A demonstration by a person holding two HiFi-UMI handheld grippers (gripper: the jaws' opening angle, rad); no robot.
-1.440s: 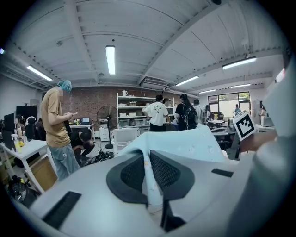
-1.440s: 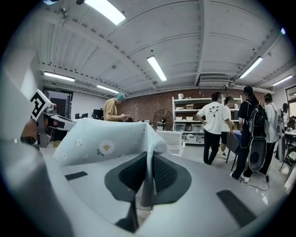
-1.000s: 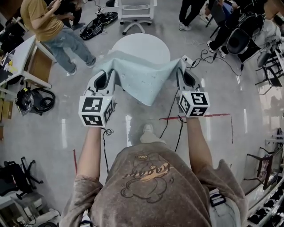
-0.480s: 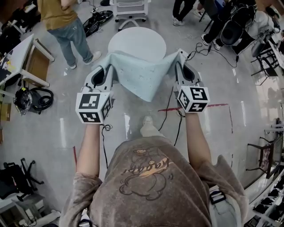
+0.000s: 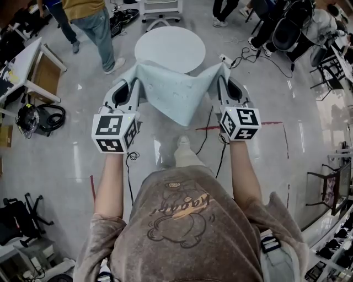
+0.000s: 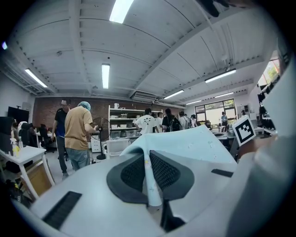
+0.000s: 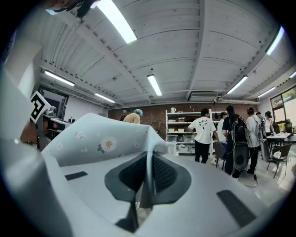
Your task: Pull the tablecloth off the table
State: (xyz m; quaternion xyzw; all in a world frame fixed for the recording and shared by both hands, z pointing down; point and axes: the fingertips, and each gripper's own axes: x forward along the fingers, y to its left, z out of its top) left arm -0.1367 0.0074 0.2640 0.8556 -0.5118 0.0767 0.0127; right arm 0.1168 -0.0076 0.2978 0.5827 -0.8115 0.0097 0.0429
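A pale blue flowered tablecloth [image 5: 176, 92] hangs in the air between my two grippers, sagging to a point in the middle, clear of the round white table [image 5: 170, 48] behind it. My left gripper [image 5: 136, 82] is shut on the tablecloth's left corner; in the left gripper view the tablecloth [image 6: 185, 146] is pinched between the dark pads [image 6: 164, 169] of my left gripper [image 6: 149, 170]. My right gripper [image 5: 222, 73] is shut on the right corner, and in the right gripper view the tablecloth [image 7: 106, 141] runs from the jaws of my right gripper [image 7: 149, 173] off to the left.
A person [image 5: 91, 22] stands left of the table, others [image 5: 265, 16] at the back right. A white desk [image 5: 25, 63] and a vacuum cleaner [image 5: 36, 118] are at the left. Cables [image 5: 212, 135] and red floor tape [image 5: 242, 125] lie on the floor by my foot [image 5: 185, 154].
Both grippers have drawn back from the table with the tablecloth, which now hangs free of the bare tabletop. The person at the left has walked farther away.
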